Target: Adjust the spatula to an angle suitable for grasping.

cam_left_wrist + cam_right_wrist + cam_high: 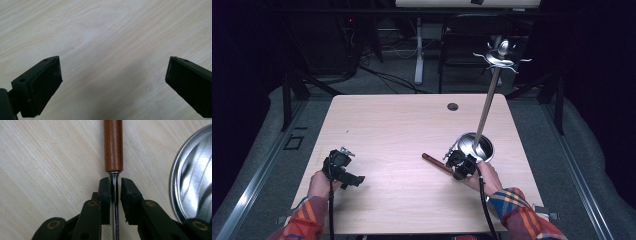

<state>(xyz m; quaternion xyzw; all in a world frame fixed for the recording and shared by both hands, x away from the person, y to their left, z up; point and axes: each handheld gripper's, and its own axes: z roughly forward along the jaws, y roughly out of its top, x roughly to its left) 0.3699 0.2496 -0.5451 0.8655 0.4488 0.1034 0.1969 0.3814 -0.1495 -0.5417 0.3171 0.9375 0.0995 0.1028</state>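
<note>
Pale wooden table [402, 125] stands in a dark room, a steel cup [475, 146] at its right holding a tall metal rod. Beside the cup, the right gripper [115, 187] pinches the metal shank of a wooden-handled tool [113, 145] lying flat. At near left, the left gripper [113, 72] rests spread wide over bare wood.

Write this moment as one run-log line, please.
left gripper: open, over bare table | right gripper: shut on metal shaft of wooden-handled tool | steel cup: beside
</note>
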